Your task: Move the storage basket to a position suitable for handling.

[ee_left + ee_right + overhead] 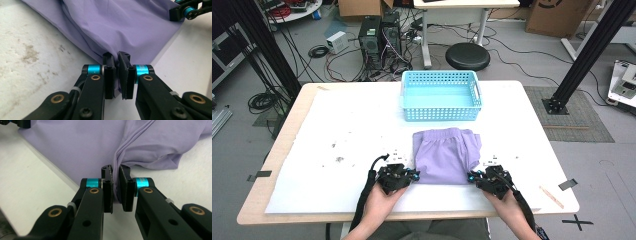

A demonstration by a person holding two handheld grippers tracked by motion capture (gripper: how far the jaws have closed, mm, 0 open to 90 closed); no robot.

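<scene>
A folded lilac garment [445, 156] lies flat on the white table cover, just in front of a light blue basket [441, 95]. My left gripper [412, 176] is at the garment's near left corner, and in the left gripper view its jaws pinch a fold of the lilac cloth [107, 27] between the pads [109, 75]. My right gripper [473, 177] is at the near right corner; the right gripper view shows its jaws shut on a bunched edge of the cloth [82, 147]. Both grippers rest low at table level, with a hand behind each.
The basket stands empty at the table's far middle. Dark smudges [340, 159] mark the white cover [337, 125] at the left. A thin wooden stick [551, 196] lies near the front right corner. Computer towers, cables and a stool are on the floor beyond.
</scene>
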